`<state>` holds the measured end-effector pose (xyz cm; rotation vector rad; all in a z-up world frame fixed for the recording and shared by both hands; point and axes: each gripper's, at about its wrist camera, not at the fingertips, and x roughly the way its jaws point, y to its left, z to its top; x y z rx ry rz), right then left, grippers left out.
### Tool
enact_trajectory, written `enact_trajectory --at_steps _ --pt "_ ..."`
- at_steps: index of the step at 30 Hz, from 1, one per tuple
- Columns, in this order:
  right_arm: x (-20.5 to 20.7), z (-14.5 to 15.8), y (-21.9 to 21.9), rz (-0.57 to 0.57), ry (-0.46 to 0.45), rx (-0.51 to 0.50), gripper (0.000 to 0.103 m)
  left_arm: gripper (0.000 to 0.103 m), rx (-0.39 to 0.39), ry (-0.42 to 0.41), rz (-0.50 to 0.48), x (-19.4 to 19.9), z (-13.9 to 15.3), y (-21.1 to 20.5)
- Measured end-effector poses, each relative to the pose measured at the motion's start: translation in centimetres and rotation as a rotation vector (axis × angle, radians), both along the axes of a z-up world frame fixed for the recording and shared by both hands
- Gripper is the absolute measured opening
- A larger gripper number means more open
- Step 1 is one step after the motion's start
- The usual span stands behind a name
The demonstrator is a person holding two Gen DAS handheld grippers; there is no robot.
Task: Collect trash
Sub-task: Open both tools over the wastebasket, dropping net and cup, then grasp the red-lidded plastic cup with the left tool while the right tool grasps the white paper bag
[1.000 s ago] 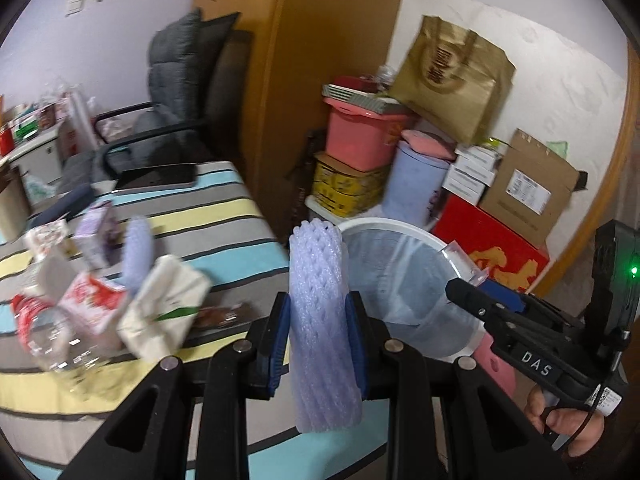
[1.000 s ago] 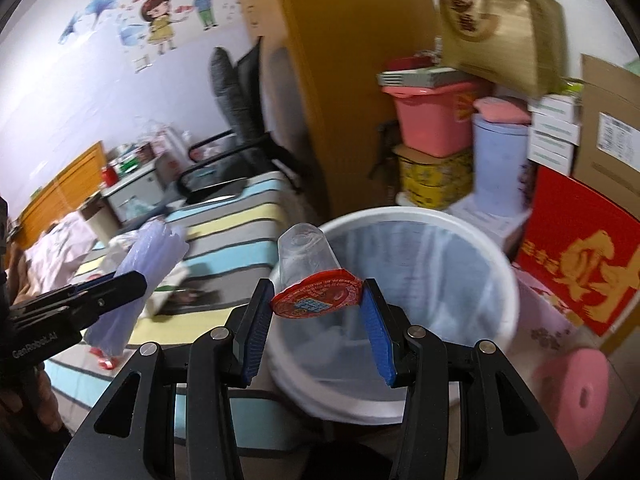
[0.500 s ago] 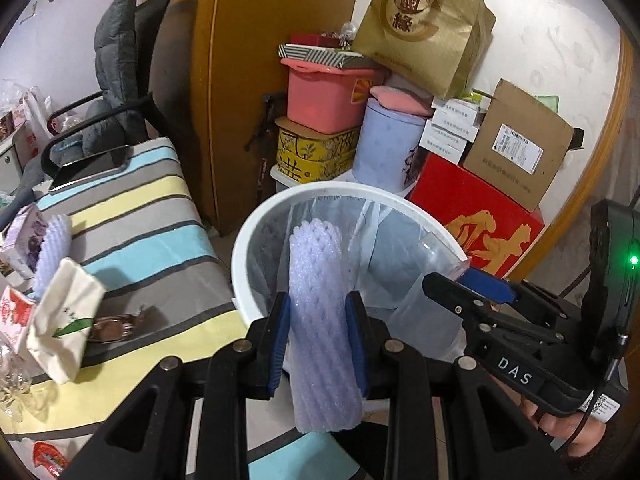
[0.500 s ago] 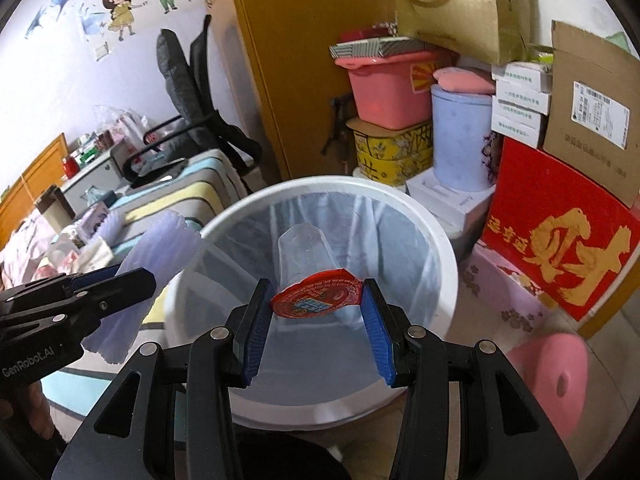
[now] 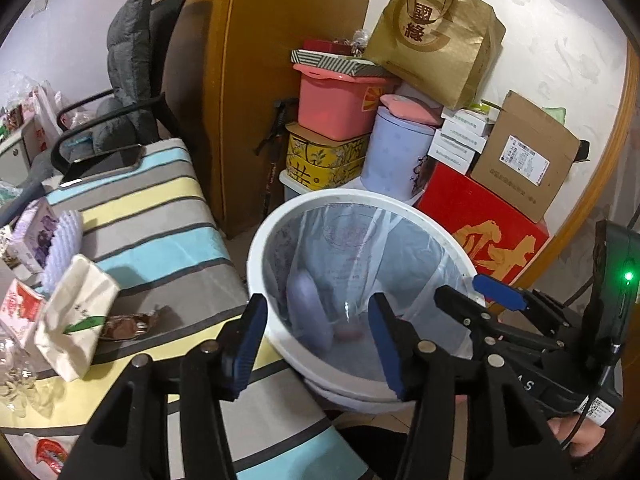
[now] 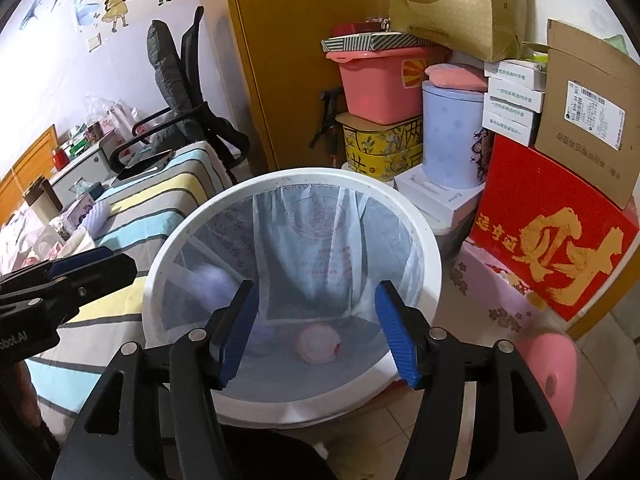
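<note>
Inside bin: foam sleeve blurred, cup indistinct behind liner

bin – white | foam sleeve – lilac | tablecloth – blue, yellow, grey stripes

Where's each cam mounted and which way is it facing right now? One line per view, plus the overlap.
Left wrist: sits on the left gripper, looking forward and down between its blue-padded fingers into the white trash bin; the right gripper and part of a hand show at right.
Right wrist: sits on the right gripper, facing down into the same bin; the left gripper shows at left.
Shared: bin, striped table, office chair, stacked boxes; both grippers' jaws opening, nothing between them.
</note>
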<state>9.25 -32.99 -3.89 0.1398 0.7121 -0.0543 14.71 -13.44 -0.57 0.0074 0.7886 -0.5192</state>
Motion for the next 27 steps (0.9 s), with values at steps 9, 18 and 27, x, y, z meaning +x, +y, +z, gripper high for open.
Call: enact_trajectory --at_steps 9,18,27 --pt "-0.7 1.1 1.4 0.021 -0.04 -0.007 0.062 0.06 0.012 -0.044 0.066 -1.4 1.4 2.3" --pt "-1.6 2.5 3.9 0.051 -0.086 -0.036 0.062 0.061 0.019 -0.08 0.146 -3.2 2.3 6.0" --pt "-2.1 3.1 7.7 0.129 -0.118 -0.056 0.062 0.065 0.031 -0.095 0.256 -4.9 2.4 11.2"
